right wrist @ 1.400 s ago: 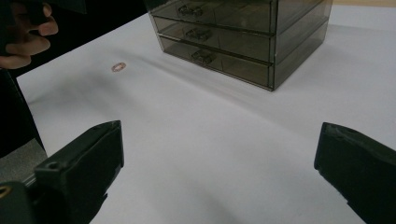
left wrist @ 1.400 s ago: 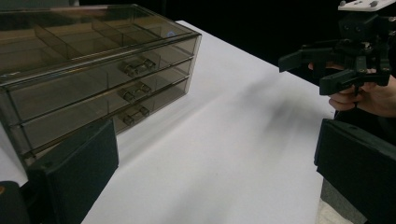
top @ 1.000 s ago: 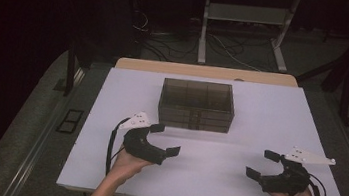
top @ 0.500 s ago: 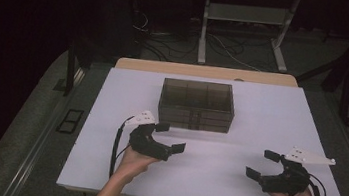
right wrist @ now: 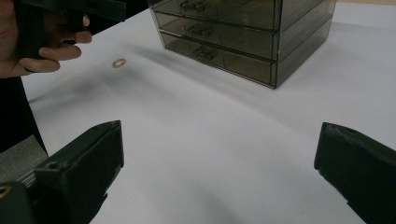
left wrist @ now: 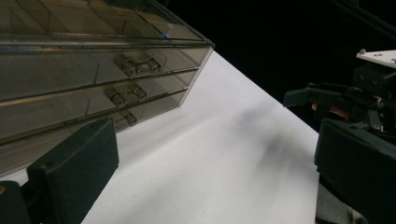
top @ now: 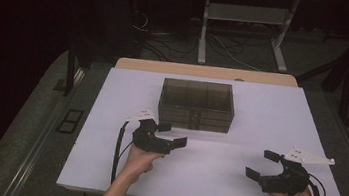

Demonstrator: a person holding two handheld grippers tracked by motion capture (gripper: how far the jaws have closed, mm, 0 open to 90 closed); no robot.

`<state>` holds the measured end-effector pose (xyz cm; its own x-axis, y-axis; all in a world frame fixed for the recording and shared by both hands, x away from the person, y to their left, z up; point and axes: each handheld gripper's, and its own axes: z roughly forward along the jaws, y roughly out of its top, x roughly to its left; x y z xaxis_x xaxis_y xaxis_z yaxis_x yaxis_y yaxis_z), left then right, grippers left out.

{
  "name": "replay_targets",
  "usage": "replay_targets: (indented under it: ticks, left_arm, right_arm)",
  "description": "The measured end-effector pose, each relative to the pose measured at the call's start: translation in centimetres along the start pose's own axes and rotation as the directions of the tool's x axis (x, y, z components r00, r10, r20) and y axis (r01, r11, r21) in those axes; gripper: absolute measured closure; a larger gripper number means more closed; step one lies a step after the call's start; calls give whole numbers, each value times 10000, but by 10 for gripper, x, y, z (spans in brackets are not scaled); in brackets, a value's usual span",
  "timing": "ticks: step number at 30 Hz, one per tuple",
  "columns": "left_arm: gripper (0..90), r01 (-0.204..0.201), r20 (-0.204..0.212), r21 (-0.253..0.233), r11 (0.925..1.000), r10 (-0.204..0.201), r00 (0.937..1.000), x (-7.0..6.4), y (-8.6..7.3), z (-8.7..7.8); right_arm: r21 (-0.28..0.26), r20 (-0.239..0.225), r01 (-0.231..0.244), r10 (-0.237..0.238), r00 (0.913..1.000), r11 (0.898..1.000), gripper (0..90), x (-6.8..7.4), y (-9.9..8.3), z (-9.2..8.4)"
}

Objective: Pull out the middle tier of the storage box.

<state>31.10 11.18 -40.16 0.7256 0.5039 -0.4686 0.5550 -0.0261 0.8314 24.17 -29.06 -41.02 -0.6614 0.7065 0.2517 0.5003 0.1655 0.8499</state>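
The left tongs [top: 173, 134] have moved forward and toward the middle of the white surface [top: 260, 123] since the earlier frames, and now sit just in front of the left end of the smoky clear drawer box [top: 197, 105], jaws spread and holding nothing; the right tongs [top: 264, 164] have stayed where they were near the front right of the surface, jaws likewise spread wide and empty. The high view shows the box as a low block with a gridded top, standing at the middle of the surface toward its far side. The left gripper view brings it close: three drawers stacked one above another, each with a small clear handle [left wrist: 136, 64], the box just beyond the left jaw, and the right tongs [left wrist: 322, 100] farther off at the right edge. The right gripper view shows what the others do not make out: a small pale ring [right wrist: 119, 62] lying flat on the surface, near the hand [right wrist: 28, 51] that holds the left tongs and apart from the box [right wrist: 243, 32], which stands well ahead of the right tongs.
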Motion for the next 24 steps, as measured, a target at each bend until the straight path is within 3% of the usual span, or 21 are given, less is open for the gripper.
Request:
replay_targets:
  ticks: [11,13,18,21,24]
  left_arm:
    - [0,969,259,-185,9951,-964,9950,6,-7,10]
    - [0,1403,526,-409,9893,-1381,9890,9,-9,13]
    - [0,1824,533,-533,9818,-1796,9823,12,-11,14]
    - [0,2238,576,-702,9721,-2200,9738,13,-13,16]
    - [0,2421,699,-665,9680,-2375,9689,15,-14,17]
  right_arm:
    - [-11,-3,15,-15,10000,10000,9,0,0,0]
    - [-11,-12,5,-5,10000,10000,9,0,0,0]
    - [-21,-29,9,-9,10000,10000,9,0,0,0]
    - [-14,-30,24,-24,10000,10000,9,0,0,0]
    - [4,-24,36,-36,10000,10000,9,0,0,0]
